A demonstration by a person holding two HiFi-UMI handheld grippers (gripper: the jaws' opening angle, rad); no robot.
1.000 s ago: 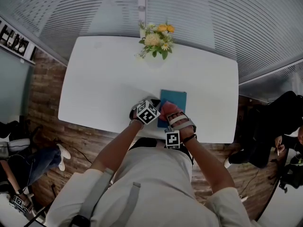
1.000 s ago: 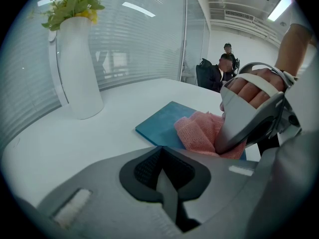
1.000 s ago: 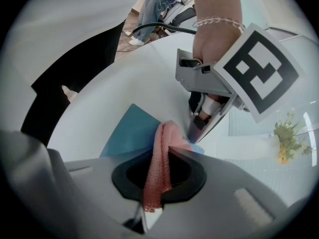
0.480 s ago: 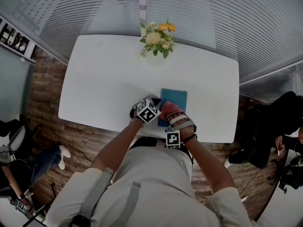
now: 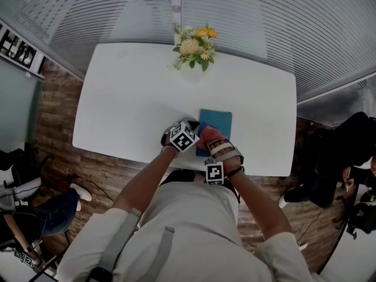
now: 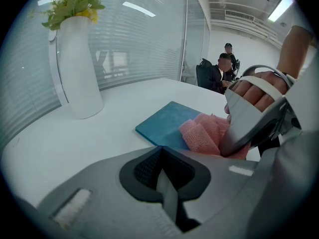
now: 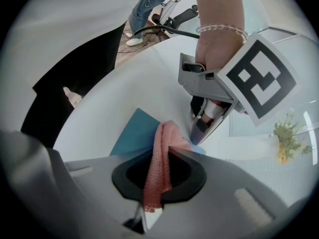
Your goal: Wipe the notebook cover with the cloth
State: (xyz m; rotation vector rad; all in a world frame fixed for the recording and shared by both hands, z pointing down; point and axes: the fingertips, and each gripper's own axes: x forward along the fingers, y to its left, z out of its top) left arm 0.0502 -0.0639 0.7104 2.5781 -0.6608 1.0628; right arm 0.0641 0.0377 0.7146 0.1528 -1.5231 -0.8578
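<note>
A teal notebook (image 5: 216, 124) lies flat near the front edge of the white table (image 5: 129, 104). A pink cloth (image 5: 208, 135) rests on the notebook's near left corner. My right gripper (image 5: 212, 151) is shut on the cloth (image 7: 160, 156), which runs as a strip between its jaws (image 7: 149, 210) out onto the notebook (image 7: 132, 136). My left gripper (image 5: 184, 138) sits just left of the notebook with its jaws together and nothing in them (image 6: 167, 195). Its tip (image 7: 200, 127) points down beside the cloth. In the left gripper view the cloth (image 6: 204, 133) covers the notebook's (image 6: 164, 126) near corner.
A white vase of yellow flowers (image 5: 194, 47) stands at the table's far edge, seen also as a vase (image 6: 77, 68) in the left gripper view. People sit beyond the table (image 6: 222, 71) and at the right (image 5: 346, 151). Wood floor surrounds the table.
Both grippers, the cloth and the notebook hold their places. Only a person's legs on the floor at the lower left have shifted.
</note>
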